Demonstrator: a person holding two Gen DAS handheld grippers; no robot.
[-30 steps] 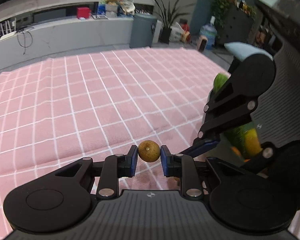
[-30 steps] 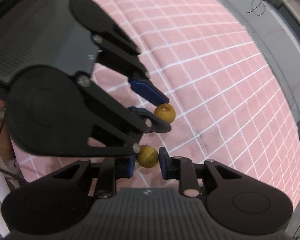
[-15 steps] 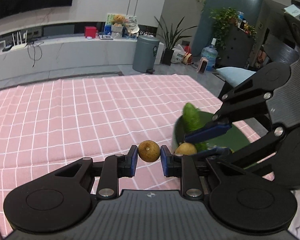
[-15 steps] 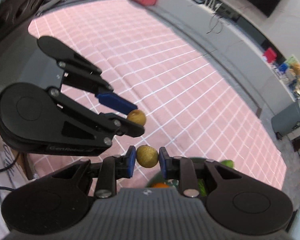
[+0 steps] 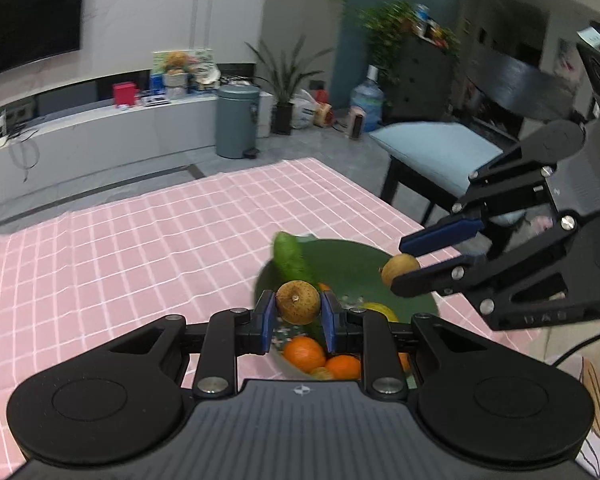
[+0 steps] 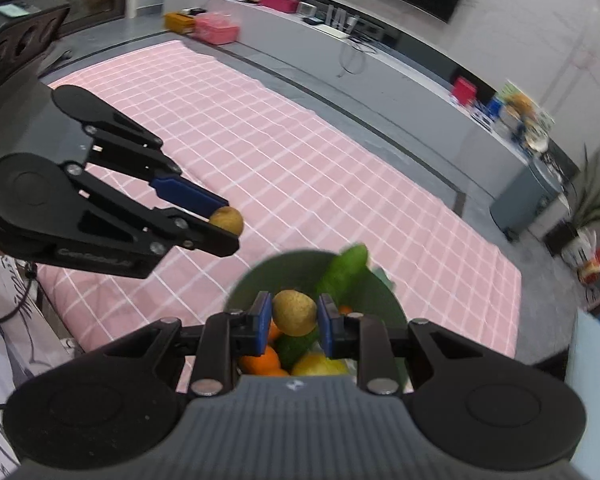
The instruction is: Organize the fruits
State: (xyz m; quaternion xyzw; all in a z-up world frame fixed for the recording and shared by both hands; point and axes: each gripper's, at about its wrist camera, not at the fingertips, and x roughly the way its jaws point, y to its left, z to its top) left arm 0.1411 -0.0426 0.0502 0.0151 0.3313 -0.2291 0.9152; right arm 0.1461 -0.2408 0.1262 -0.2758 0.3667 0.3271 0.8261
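Note:
My left gripper (image 5: 298, 312) is shut on a small round brown fruit (image 5: 298, 303) and holds it above the near rim of a dark green bowl (image 5: 340, 258). My right gripper (image 6: 294, 320) is shut on a second small brown fruit (image 6: 295, 312), also above the bowl (image 6: 260, 276). The bowl holds oranges (image 5: 304, 353), a yellow fruit (image 6: 318, 364) and a green fruit (image 5: 290, 258). Each gripper shows in the other's view: the right one (image 5: 410, 268) over the bowl's right side, the left one (image 6: 226, 218) left of the bowl.
The bowl sits near the right end of a table with a pink checked cloth (image 5: 120, 248). A chair with a light blue seat (image 5: 432, 148) stands past the table's right edge. A grey bin (image 5: 236, 120) and a low white cabinet (image 5: 100, 132) stand on the far side.
Both grippers have carried their fruits from over the bare cloth to over the green bowl. Their grip on the fruits is unchanged.

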